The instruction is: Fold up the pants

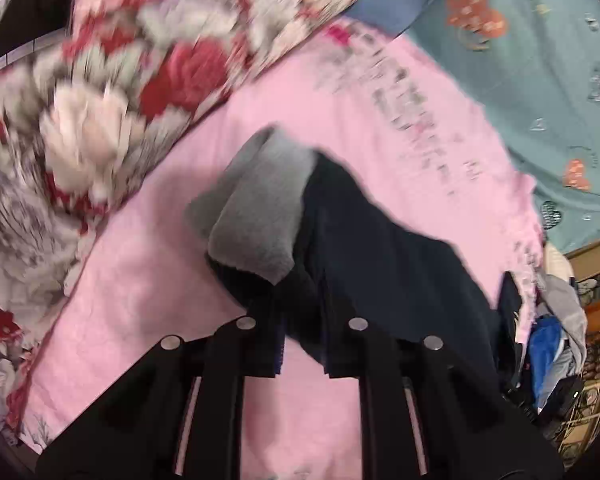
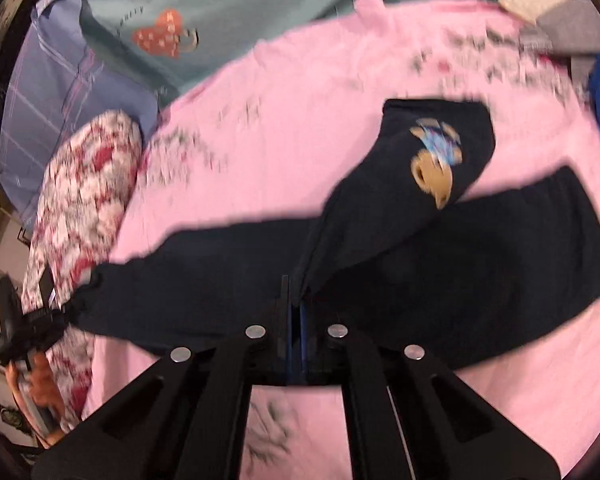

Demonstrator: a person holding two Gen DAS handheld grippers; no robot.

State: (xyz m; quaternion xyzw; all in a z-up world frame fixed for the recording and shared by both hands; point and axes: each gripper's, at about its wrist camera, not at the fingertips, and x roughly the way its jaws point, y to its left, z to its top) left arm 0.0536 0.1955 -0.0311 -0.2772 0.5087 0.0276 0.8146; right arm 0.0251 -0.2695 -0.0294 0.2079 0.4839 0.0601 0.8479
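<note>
Pants lie dark across the pink sheet, one leg folded up to show a printed patch. The right gripper is clamped on a fold at their near edge. The left gripper pinches another bunch, grey lining turned out.

Open pink blanket beyond the dark pants, free to cross. Blocked on the left by a floral pillow; crowded at the right edge by a clothes heap.
</note>
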